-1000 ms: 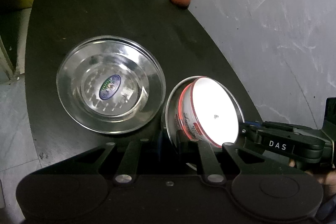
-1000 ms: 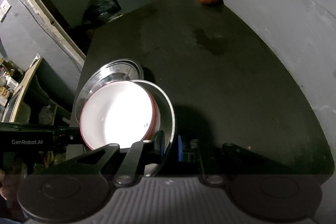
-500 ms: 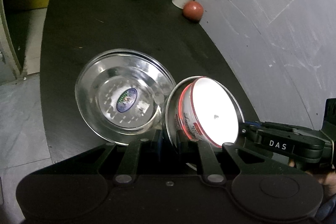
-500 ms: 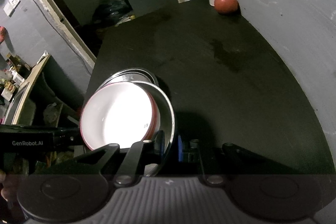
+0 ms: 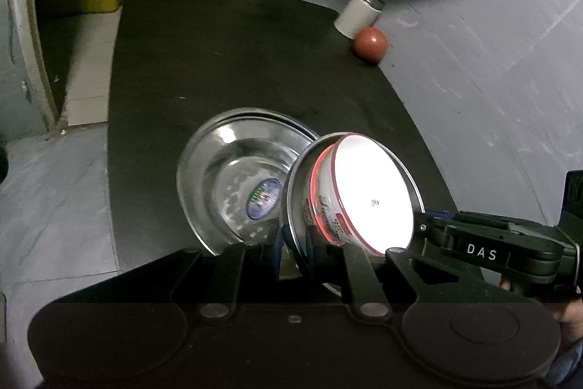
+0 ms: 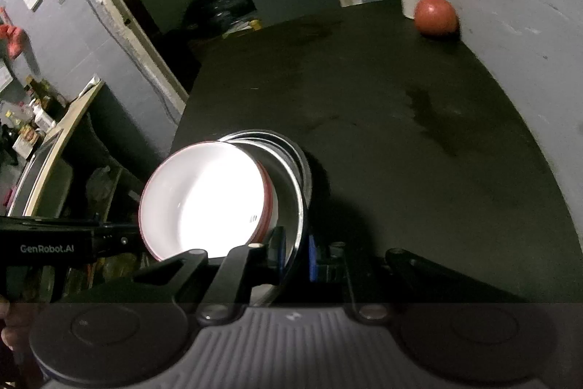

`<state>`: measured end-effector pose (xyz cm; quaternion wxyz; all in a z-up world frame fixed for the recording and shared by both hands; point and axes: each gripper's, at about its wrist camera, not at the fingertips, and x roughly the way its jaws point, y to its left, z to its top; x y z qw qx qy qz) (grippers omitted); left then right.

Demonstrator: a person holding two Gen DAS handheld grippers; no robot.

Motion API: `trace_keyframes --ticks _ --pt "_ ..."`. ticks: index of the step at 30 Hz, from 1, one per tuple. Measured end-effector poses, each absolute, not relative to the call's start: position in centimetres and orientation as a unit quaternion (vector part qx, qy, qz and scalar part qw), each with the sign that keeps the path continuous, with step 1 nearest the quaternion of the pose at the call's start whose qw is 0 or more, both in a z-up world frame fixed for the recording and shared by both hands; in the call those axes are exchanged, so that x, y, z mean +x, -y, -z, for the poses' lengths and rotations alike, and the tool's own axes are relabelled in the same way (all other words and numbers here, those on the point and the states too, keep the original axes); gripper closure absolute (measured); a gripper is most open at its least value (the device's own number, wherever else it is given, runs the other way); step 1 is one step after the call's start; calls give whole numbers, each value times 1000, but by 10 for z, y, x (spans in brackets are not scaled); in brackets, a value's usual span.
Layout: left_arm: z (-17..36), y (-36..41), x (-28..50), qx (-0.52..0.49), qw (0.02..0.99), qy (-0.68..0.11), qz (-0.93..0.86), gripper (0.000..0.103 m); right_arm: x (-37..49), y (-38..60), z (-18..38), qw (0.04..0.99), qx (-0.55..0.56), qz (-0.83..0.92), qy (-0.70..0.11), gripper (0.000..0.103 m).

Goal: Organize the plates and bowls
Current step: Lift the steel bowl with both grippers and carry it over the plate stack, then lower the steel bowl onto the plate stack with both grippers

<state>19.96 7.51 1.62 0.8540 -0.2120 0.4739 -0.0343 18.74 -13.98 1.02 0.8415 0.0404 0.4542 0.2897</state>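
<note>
The steel bowl (image 5: 295,206) with the white red-rimmed bowl (image 5: 371,195) nested inside it is hanging tilted above the table (image 5: 226,61), pinched from both sides. The left gripper (image 5: 295,252) is clamping the steel rim right at its fingertips, jaws nearly together, with the white bowl sitting just ahead and to the right of them. The right gripper (image 6: 295,252) is doing the same on the opposite rim, jaws squeezed narrow on the metal edge, and in its view the white bowl (image 6: 204,199) is glowing just ahead and to the left of its fingers, with the steel bowl (image 6: 291,206) wrapping around it.

Just past the left gripper's tips, slightly left, a second steel bowl (image 5: 233,177) with a blue oval sticker inside is lying on the table, partly tucked behind the held pair. In the right view only its rim (image 6: 262,137) is peeking out beyond the white bowl.

Way out ahead of both grippers, at the far table edge by the grey wall, a red ball (image 5: 371,44) is sitting right beside a white can (image 5: 359,11).
</note>
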Motion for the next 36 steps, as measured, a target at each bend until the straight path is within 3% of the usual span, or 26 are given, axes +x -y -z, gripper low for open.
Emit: trace_keyframes --ticks 36 --pt "-3 -105 206 -241 849 -468 -36 90 229 82 -3 815 -9 -347 -464 89"
